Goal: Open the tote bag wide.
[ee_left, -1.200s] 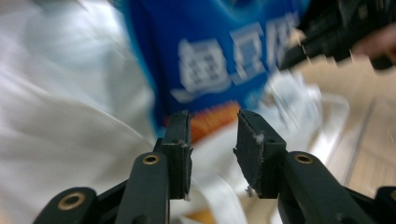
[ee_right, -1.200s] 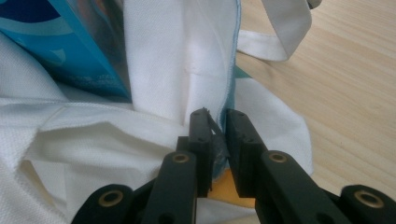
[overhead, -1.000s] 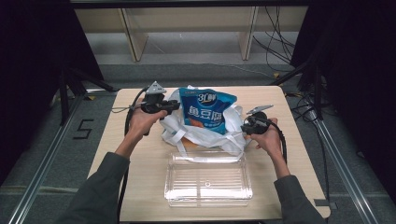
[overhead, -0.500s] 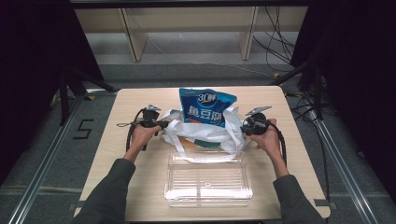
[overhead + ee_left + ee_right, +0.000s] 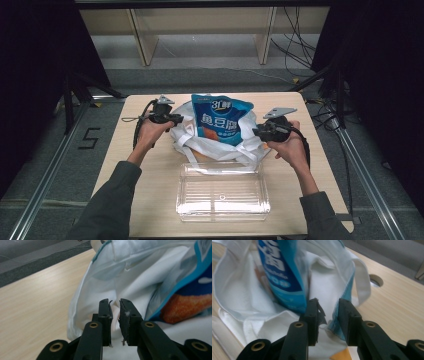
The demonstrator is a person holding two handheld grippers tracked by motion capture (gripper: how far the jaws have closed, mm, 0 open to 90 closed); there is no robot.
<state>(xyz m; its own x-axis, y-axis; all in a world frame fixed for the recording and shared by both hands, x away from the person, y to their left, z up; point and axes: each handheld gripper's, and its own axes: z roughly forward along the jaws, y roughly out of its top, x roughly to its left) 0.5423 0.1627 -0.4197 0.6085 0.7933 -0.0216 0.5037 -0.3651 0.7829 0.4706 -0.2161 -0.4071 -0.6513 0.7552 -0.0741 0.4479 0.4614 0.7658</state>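
Both grippers, left gripper [image 5: 114, 315] and right gripper [image 5: 329, 312], just released the white bag [image 5: 220, 147] (blue pouch [image 5: 220, 119] inside).

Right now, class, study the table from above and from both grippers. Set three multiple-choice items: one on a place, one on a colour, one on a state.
1. Where does the clear plastic tray lie?
A. Nearer the person than the white bag
B. Inside the white bag
C. On the floor

2. What is the main colour of the snack pouch?
A. Red
B. Blue
C. Green

3. How is the pouch placed?
A. Flat in the tray
B. Hanging off the table edge
C. Standing in the white bag

Answers:
1 A, the tray sits between the bag and the forearms.
2 B, its front is blue with white lettering.
3 C, white cloth wraps its lower part.
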